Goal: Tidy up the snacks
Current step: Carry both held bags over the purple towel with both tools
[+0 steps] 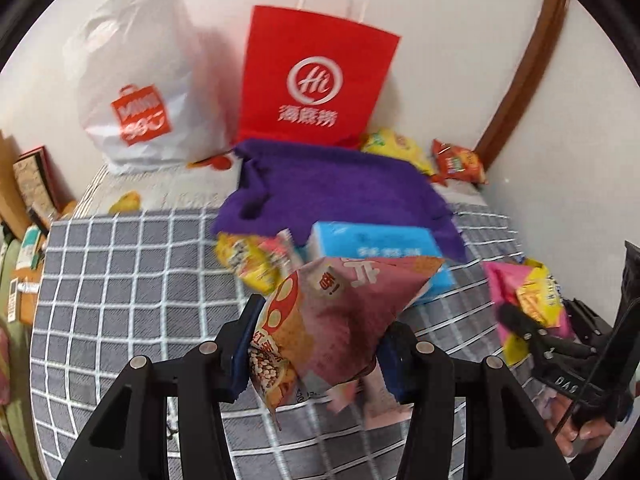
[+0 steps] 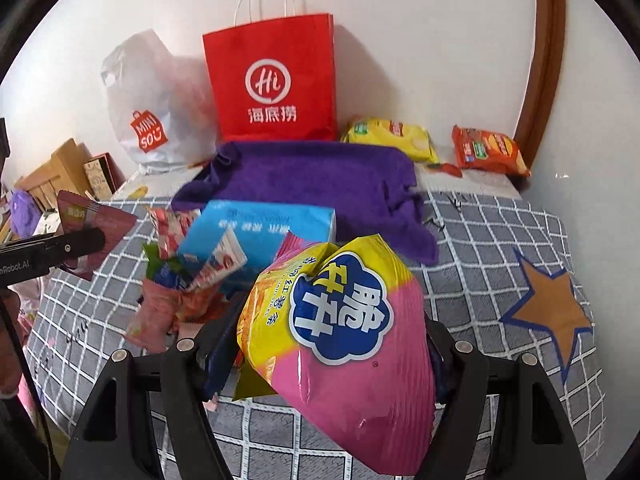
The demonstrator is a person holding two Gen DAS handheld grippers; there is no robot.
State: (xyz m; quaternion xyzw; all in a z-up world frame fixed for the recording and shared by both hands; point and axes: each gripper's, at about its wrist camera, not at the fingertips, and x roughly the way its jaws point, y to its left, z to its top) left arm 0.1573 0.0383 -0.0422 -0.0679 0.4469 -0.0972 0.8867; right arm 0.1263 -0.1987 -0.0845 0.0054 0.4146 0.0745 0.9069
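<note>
My left gripper point(image 1: 320, 356) is shut on a mauve snack bag with a mushroom picture point(image 1: 332, 320), held above the checked cloth. It also shows at the left of the right wrist view, as a dark red packet point(image 2: 94, 226). My right gripper point(image 2: 328, 360) is shut on a pink and yellow chip bag point(image 2: 344, 344); that bag shows at the right of the left wrist view point(image 1: 532, 300). A pile of small snack packets point(image 2: 180, 276) lies beside a blue tissue pack point(image 2: 264, 232).
A purple towel point(image 2: 316, 176) lies behind the pile. A red paper bag point(image 2: 276, 80) and a white plastic bag point(image 2: 156, 108) stand against the wall. Yellow point(image 2: 392, 136) and orange point(image 2: 488, 152) chip bags lie at the back right. Grey checked cloth point(image 2: 500, 240) covers the surface.
</note>
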